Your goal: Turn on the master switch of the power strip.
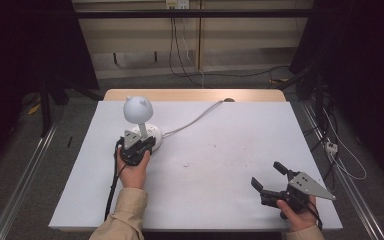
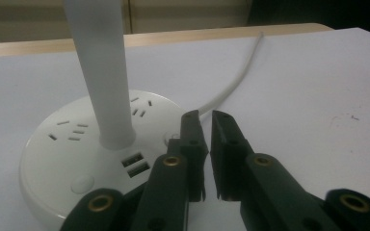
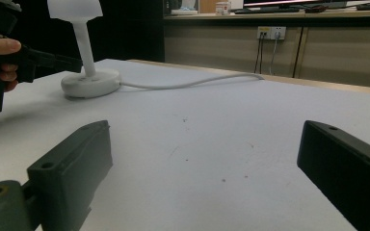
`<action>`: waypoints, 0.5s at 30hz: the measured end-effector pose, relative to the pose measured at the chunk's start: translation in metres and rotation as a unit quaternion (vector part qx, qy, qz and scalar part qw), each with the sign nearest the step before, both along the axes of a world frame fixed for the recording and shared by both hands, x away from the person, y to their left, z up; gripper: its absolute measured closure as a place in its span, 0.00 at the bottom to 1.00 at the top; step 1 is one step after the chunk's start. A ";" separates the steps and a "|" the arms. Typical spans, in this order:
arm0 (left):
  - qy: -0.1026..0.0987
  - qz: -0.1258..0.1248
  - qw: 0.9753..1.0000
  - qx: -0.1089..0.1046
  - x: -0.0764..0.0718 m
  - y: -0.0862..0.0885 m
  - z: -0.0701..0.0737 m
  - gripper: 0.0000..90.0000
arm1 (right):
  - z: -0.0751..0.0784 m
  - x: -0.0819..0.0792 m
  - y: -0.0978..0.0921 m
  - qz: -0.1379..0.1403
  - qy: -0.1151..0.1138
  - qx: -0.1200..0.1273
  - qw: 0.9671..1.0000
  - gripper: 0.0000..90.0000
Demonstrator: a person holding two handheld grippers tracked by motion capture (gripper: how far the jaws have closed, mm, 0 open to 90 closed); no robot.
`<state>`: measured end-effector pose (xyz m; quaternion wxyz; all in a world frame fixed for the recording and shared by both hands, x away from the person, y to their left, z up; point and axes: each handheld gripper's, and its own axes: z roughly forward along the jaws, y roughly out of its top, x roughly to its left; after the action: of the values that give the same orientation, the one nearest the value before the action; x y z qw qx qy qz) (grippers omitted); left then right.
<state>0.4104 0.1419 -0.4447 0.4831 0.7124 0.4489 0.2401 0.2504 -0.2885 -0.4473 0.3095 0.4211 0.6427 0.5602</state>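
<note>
One white desk lamp (image 1: 139, 122) is stood at the far left of the white table (image 1: 220, 165), its round base (image 2: 72, 154) carrying socket outlets, two USB ports and small round buttons, with a single white cord (image 1: 195, 119) run away toward the table's far edge; the left gripper (image 2: 207, 144) is held low over the near side of that base, its jaws drawn almost together with a thin slit between them and nothing gripped; the tips are seen just beside a small button (image 2: 170, 139) close to the stem, though contact cannot be made out. The step in hand is judged to be the pressing of a button on the base; a short, steady push downward with the closed tips is called for next, kept clear of the stem so that the lamp is not tipped. The right gripper (image 1: 270, 181) is rested well apart at the near right corner, its jaws spread wide and empty. Two grippers, one lamp, one cord are counted.
</note>
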 end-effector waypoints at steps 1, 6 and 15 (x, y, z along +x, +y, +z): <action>-0.001 0.000 1.000 0.002 0.001 0.000 0.000 0.95 | 0.000 0.000 0.000 0.000 0.001 0.000 1.000 0.05; 0.003 -0.003 1.000 0.000 0.003 -0.001 -0.002 0.99 | 0.000 0.000 0.000 0.001 0.000 -0.002 1.000 0.05; 0.001 -0.002 1.000 0.003 0.006 -0.004 -0.001 1.00 | 0.000 0.000 0.000 0.001 -0.001 -0.002 1.000 0.05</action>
<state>0.4166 0.1376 -0.4457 0.4808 0.7149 0.4473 0.2400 0.2505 -0.2886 -0.4472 0.3106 0.4194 0.6441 0.5593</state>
